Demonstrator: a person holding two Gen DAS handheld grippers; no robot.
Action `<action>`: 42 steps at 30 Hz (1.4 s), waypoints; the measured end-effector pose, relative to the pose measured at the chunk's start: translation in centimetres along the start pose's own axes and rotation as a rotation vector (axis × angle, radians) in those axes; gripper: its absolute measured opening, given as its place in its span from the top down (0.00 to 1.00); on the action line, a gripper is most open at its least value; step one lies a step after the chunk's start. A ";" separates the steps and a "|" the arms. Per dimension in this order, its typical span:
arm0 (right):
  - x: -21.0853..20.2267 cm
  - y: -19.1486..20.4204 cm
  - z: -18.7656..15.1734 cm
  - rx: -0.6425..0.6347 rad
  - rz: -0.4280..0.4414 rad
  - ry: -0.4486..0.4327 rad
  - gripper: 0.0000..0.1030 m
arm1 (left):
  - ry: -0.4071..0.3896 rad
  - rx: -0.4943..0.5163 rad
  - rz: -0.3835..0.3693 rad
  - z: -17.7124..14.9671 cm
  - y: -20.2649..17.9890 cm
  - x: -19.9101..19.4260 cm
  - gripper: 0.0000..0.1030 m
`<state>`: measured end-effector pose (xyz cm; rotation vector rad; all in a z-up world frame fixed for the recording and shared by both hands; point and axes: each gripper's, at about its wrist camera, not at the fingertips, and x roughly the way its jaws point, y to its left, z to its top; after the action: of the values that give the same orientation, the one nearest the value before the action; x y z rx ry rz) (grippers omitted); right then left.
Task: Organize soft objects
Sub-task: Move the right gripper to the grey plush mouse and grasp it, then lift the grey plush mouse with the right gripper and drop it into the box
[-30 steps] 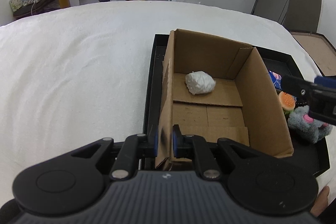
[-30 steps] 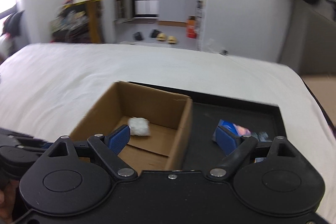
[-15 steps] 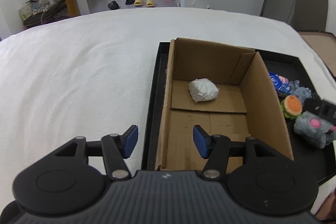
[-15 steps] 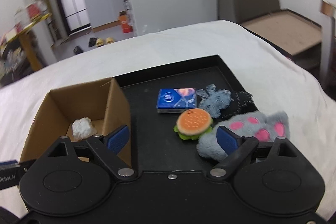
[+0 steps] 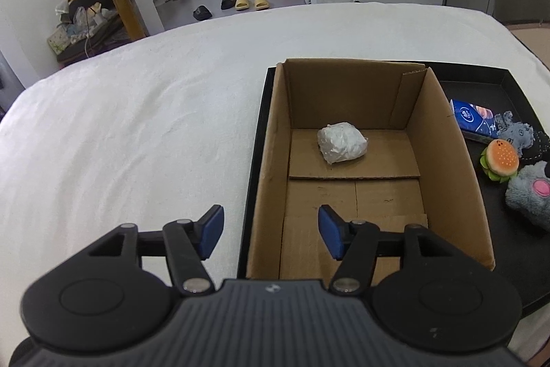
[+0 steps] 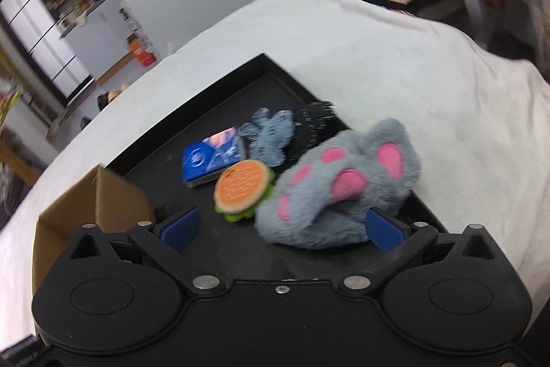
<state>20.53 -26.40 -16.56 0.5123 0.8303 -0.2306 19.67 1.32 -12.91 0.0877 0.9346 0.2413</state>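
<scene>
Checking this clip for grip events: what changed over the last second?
The left gripper let go of the cardboard box wall. The right gripper swung from the box to the grey paw plush, jaws opening around it. White bundle unmoved.

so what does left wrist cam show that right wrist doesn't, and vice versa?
Left wrist only: the cardboard box's inside, holding a white wad, and the left gripper, open, straddling the box's near-left wall.

Right wrist only: the right gripper, jaws opening, the grey paw plush partly between them but ungripped; the whole paw face.

Both: black tray, burger toy, blue tissue pack, small grey plush, white bedsheet.
</scene>
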 end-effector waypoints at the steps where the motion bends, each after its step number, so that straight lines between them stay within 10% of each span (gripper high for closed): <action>1: 0.3 -0.4 0.1 0.015 -0.005 0.007 0.00 | 0.003 0.006 0.006 0.1 -0.3 0.0 0.43; 18: 3.9 -3.5 1.4 0.103 0.015 0.067 0.00 | 0.023 0.061 0.107 -0.2 -1.6 -0.2 0.42; 25: 3.5 -3.0 1.4 0.040 0.087 0.053 0.56 | 0.018 0.059 0.102 -0.5 -1.5 -0.1 0.42; 32: 2.0 -1.9 0.7 -0.044 0.123 0.066 0.89 | 0.005 0.036 0.071 -1.0 -0.6 -0.7 0.42; 42: 0.1 -0.4 -0.3 -0.129 0.152 0.025 0.93 | -0.017 -0.039 0.008 -1.5 1.2 -0.8 0.42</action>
<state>20.26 -26.54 -16.94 0.4554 0.8201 -0.0305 17.78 2.18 -12.96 0.0572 0.9126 0.2663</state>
